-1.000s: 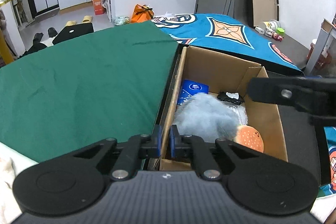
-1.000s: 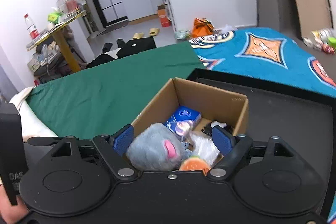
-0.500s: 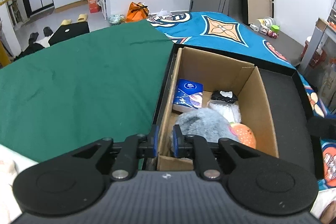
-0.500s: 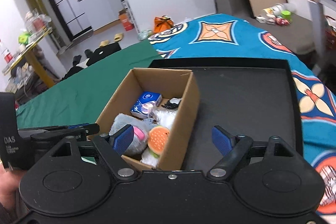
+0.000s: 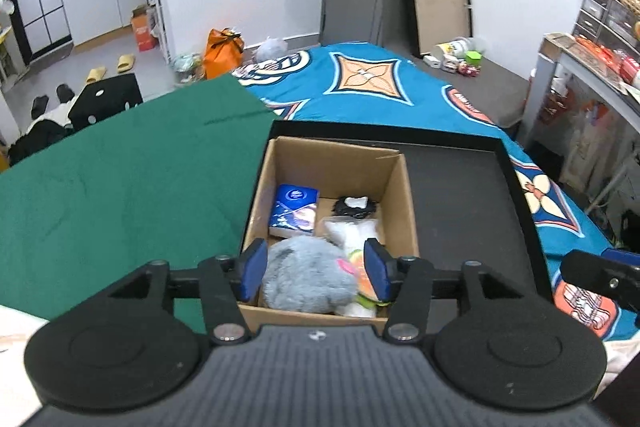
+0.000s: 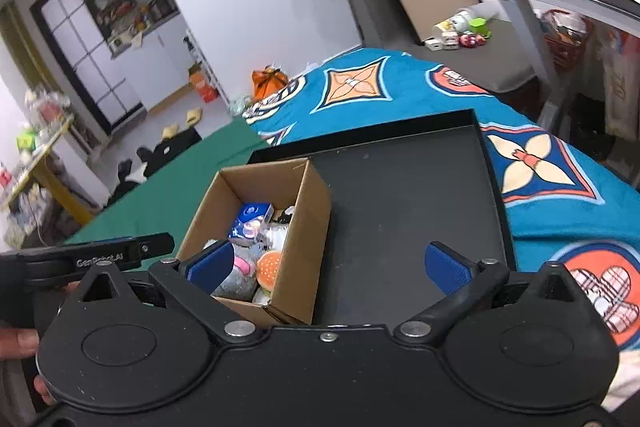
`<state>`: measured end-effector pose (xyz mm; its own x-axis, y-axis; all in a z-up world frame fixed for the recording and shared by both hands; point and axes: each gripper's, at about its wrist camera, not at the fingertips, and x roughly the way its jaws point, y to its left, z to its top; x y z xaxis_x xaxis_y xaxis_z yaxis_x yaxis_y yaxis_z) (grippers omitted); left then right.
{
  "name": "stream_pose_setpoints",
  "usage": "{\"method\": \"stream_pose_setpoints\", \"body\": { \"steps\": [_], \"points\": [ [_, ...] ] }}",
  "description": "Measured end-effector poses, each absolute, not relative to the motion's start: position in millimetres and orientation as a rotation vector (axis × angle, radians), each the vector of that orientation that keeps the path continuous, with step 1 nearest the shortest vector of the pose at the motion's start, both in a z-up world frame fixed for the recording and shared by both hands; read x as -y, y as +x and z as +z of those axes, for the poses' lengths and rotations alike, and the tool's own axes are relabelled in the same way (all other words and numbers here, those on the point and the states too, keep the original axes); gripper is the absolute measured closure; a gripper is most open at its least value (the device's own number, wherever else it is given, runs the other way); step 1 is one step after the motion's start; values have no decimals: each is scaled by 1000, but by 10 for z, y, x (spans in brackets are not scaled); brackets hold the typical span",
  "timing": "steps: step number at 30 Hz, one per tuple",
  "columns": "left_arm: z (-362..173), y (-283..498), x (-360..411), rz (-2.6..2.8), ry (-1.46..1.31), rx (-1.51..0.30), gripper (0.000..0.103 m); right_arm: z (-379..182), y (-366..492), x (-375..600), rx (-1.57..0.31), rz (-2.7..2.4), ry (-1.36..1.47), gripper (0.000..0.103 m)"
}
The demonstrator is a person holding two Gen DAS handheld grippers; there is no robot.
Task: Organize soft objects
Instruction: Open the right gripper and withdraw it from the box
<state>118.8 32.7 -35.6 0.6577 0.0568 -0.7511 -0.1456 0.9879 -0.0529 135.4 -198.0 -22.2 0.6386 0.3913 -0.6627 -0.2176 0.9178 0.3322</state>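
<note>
An open cardboard box (image 5: 407, 211) (image 6: 304, 227) stands at the left end of a black tray (image 5: 460, 195) (image 6: 400, 211). It holds a grey plush (image 5: 308, 277) (image 6: 240, 281), a burger toy (image 6: 269, 264), a white soft item (image 5: 352, 231), a blue packet (image 5: 294, 205) (image 6: 250, 217) and a small black-and-white item (image 5: 352, 205). My left gripper (image 5: 314, 271) is open and empty above the box's near end. My right gripper (image 6: 326, 265) is open and empty, near the box's right wall.
The tray lies on a bed with a green cloth (image 5: 120, 187) on the left and a blue patterned blanket (image 5: 380, 87) behind and right. A desk (image 5: 588, 67) stands at the right. Clutter and shoes lie on the floor beyond.
My left gripper has opened from shut and lifted back over the box. My right gripper has swung right, away from the box, and stays open.
</note>
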Motion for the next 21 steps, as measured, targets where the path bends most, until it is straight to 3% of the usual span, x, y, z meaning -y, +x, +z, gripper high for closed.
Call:
{"method": "stream_pose_setpoints", "body": {
  "steps": [6,8,13,16,21],
  "points": [
    [-123,1065,-176,115,-94,-827,43,-109,1233,2176,-788,315,261,0],
    [-49,1006,-155,114,-94,-820,35,-72,1193,2207,-786,312,258,0],
    [111,855,-80,121,-82,-804,32,-4,1072,2257,-795,289,240,0],
    [195,753,-38,111,-82,-803,16,45,984,2285,-799,274,227,0],
    [324,572,22,93,-92,-788,9,159,865,2312,-793,264,213,0]
  ]
}}
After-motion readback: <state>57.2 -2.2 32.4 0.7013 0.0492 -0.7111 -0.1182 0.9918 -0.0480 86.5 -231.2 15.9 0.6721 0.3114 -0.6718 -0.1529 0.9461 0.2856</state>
